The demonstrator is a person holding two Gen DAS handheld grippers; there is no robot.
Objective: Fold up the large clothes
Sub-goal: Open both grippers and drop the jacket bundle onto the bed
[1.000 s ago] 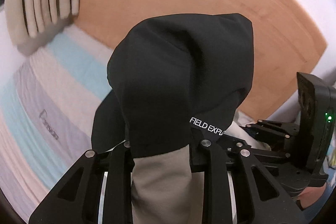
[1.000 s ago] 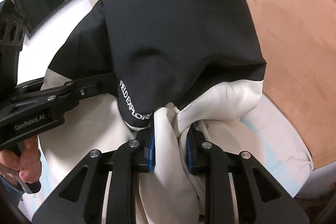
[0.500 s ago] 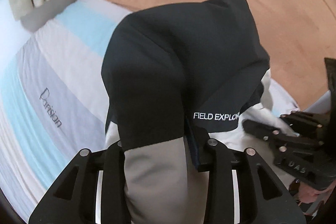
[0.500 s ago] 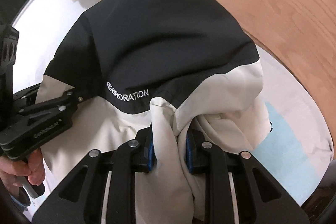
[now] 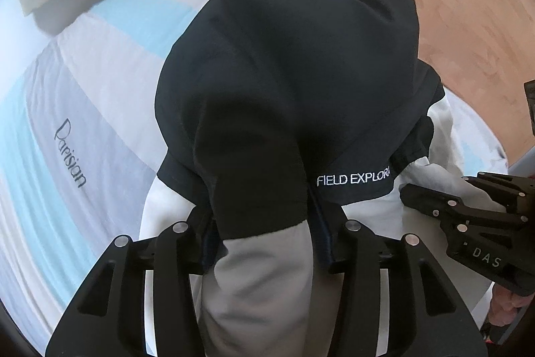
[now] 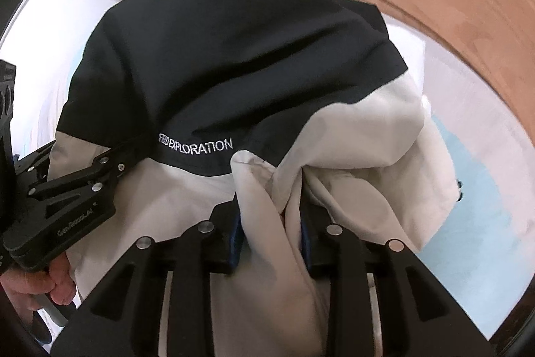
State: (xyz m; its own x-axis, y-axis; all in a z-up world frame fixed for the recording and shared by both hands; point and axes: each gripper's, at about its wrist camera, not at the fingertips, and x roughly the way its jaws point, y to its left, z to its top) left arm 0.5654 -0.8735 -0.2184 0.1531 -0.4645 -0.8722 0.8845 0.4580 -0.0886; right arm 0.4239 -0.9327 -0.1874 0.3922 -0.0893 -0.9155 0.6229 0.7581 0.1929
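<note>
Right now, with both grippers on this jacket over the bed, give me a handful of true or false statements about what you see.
1. The jacket is black on top and cream lower down. True.
2. White lettering runs along the edge of the black part. True.
3. Cloth lies between the fingers of the right gripper. True.
4. The left gripper has nothing between its fingers. False: jacket cloth hangs between them, and they have just been opening.
5. The bed cover is plain red. False: it has pale blue, grey and white stripes.
</note>
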